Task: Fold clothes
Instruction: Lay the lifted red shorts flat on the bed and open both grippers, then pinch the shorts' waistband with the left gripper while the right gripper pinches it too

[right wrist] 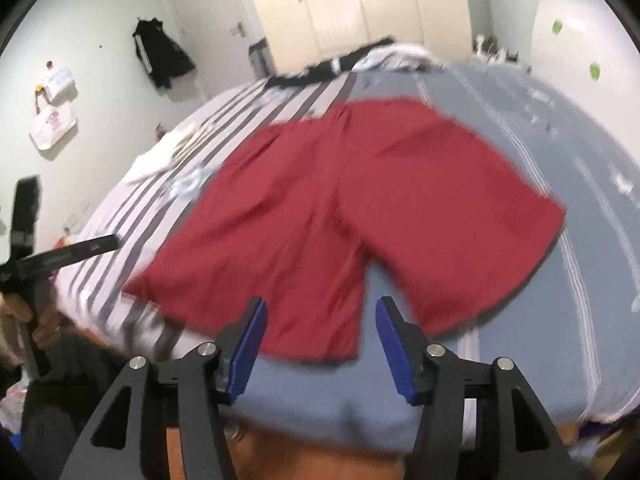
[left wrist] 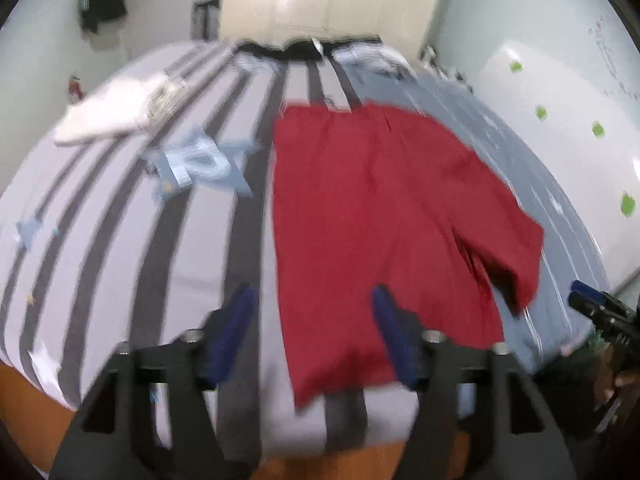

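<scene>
A pair of red shorts lies spread flat on the bed, waistband far, legs toward me; it also shows in the right wrist view. My left gripper is open and empty, hovering over the near hem of the left leg. My right gripper is open and empty, hovering above the near hems at the crotch gap. The right gripper's tip shows at the far right of the left wrist view. The left gripper's body shows at the left of the right wrist view. Both views are motion-blurred.
The bed has a grey-striped sheet on the left and a blue blanket on the right. A folded white garment and dark clothes lie farther back. A wardrobe stands behind.
</scene>
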`<state>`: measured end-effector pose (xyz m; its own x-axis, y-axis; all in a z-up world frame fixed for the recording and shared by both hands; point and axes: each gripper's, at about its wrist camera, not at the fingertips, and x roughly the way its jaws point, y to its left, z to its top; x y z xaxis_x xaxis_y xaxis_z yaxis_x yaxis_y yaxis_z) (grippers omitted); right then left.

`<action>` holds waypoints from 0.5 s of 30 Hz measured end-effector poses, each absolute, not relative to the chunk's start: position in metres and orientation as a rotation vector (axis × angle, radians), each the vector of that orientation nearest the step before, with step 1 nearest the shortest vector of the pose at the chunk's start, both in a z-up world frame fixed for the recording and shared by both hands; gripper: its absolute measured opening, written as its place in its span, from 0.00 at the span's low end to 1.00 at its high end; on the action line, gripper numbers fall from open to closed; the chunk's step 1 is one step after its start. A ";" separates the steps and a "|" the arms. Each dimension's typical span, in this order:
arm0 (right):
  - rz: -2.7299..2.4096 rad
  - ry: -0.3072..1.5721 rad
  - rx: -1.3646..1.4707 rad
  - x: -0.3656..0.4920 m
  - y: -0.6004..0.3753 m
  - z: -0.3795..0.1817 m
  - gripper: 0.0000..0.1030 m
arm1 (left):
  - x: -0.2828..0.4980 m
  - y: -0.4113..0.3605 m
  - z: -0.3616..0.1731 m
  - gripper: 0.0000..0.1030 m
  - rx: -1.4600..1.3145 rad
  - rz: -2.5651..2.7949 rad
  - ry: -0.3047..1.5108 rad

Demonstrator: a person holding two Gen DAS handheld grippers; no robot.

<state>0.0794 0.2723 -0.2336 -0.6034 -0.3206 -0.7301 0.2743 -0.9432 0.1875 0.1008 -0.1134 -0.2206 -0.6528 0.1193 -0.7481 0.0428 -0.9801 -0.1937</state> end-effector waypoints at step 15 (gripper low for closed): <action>-2.660 0.020 1.187 -0.293 0.299 -0.301 0.52 | -0.203 -0.158 -0.293 0.71 -1.236 2.892 -0.308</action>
<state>-0.2930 0.2989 -0.3006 -0.6461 -0.2014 -0.7362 0.2123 -0.9739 0.0800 -0.2025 -0.1584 -0.2932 -0.6939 0.0595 -0.7176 0.0928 -0.9809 -0.1711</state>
